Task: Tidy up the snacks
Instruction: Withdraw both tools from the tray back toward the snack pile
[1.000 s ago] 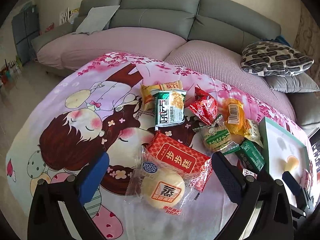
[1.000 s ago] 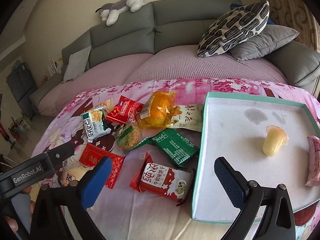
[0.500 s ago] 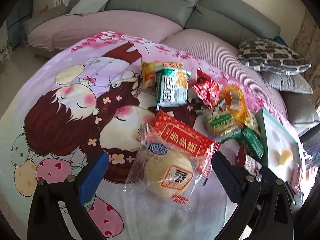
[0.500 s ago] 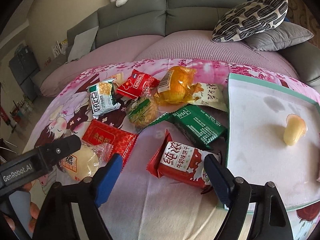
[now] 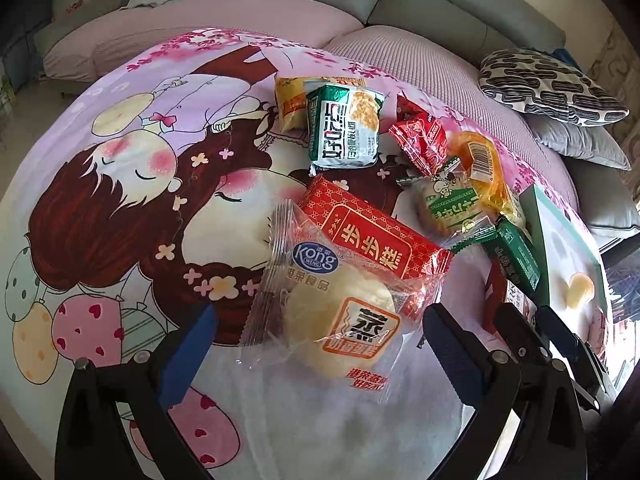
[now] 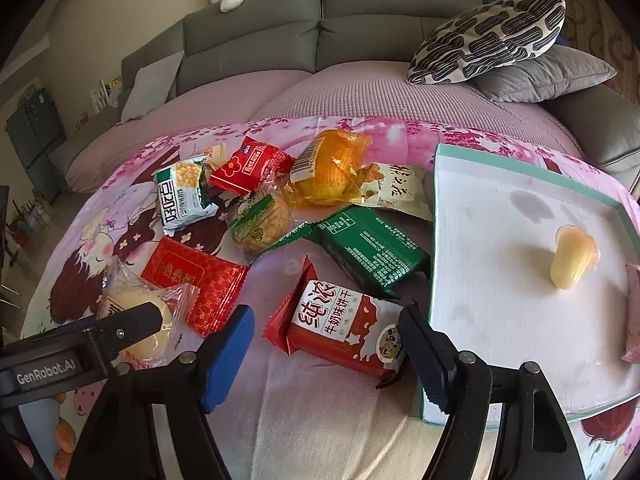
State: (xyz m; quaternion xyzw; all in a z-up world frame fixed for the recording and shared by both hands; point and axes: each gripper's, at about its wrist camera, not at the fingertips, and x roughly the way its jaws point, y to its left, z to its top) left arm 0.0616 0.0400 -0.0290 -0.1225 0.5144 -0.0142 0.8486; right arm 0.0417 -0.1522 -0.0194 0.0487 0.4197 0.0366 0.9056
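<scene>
Several snack packs lie on a pink cartoon cloth. My left gripper (image 5: 316, 344) is open, its fingers either side of a clear-wrapped pale bun (image 5: 340, 324), which lies partly on a flat red pack (image 5: 372, 236). My right gripper (image 6: 326, 350) is open around a red milk-biscuit pack (image 6: 340, 328), which rests on the cloth. A teal-rimmed white tray (image 6: 436, 220) at the right holds a yellow jelly cup (image 6: 572, 260) and a pink pack at its right edge. A dark green pack (image 6: 372, 248) lies beside the tray.
Further back lie a green-white pack (image 5: 344, 128), a small red pack (image 5: 420, 140), an orange-wrapped cake (image 6: 328, 168) and a green-wrapped round cake (image 6: 260, 220). A grey sofa with cushions (image 6: 488, 40) stands behind the table.
Both grippers have moved forward and down. The bun now sits between the left fingers and the red milk-biscuit pack between the right fingers. No snack has shifted.
</scene>
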